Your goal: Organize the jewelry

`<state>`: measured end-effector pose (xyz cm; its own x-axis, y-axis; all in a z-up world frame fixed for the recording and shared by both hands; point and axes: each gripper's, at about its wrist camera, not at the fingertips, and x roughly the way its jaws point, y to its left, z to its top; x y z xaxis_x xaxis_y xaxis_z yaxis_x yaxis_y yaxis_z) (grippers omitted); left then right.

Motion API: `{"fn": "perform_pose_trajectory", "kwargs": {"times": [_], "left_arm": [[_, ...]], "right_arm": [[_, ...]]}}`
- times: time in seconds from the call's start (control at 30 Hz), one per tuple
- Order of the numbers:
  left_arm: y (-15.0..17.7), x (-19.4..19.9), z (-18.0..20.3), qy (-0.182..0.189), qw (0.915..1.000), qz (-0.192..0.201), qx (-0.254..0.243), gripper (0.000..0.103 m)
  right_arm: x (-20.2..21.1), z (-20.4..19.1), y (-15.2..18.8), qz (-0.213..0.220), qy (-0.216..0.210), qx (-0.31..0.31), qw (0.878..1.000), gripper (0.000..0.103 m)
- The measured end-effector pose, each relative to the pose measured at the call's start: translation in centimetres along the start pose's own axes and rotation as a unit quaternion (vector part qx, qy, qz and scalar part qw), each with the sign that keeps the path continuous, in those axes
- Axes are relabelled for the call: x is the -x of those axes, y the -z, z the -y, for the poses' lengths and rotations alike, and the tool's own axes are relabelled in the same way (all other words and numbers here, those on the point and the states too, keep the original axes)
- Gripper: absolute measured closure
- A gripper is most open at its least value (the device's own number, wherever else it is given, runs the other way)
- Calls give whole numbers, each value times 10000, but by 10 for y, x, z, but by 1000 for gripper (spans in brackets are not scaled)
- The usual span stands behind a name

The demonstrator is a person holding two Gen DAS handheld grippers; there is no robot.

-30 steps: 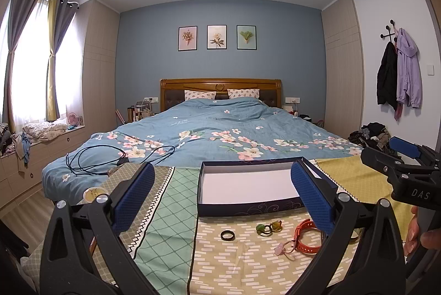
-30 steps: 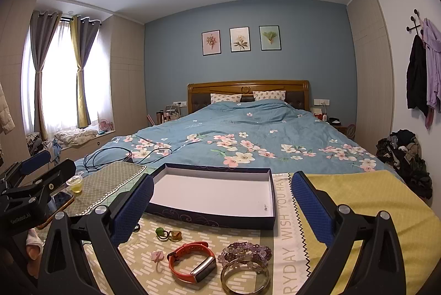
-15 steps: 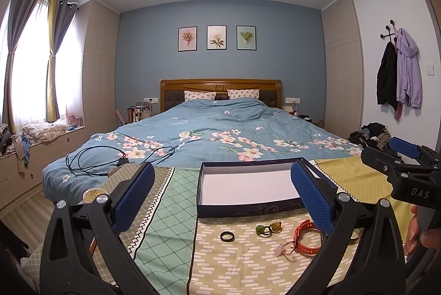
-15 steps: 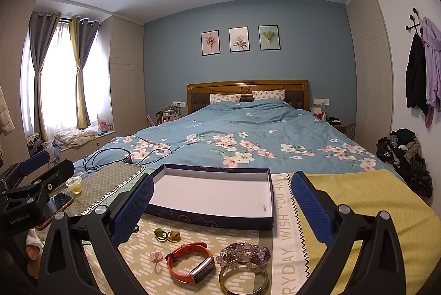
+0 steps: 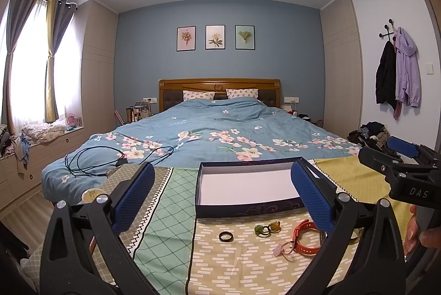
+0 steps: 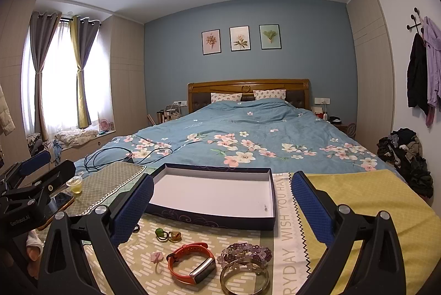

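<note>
Box long axis crosswise

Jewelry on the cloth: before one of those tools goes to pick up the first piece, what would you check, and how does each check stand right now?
1. Box open and ready to receive: ok; only a tiny speck inside near one corner.
2. Right tool open and holding nothing: ok.
3. Left tool open and holding nothing: ok.
4. Pieces in plain view: ok for the orange band, metal bangle, purple bead bracelet and black ring.
5. Pieces lying apart for a clean grab: not ok; the bangle overlaps the bead bracelet.
6. Pink charm separate from the orange band: cannot tell.
</note>
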<state>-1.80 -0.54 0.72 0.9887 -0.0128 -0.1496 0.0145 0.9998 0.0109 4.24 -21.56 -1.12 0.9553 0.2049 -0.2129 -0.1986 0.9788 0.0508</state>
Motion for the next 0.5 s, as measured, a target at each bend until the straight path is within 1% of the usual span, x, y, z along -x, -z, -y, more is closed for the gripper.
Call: {"fn": "perform_pose_trajectory", "kwargs": {"times": [0.5], "left_arm": [[0, 0, 0, -4, 10000, 0, -4, 6]], "right_arm": [[0, 0, 0, -3, -2, -9, 10000, 6]]}}
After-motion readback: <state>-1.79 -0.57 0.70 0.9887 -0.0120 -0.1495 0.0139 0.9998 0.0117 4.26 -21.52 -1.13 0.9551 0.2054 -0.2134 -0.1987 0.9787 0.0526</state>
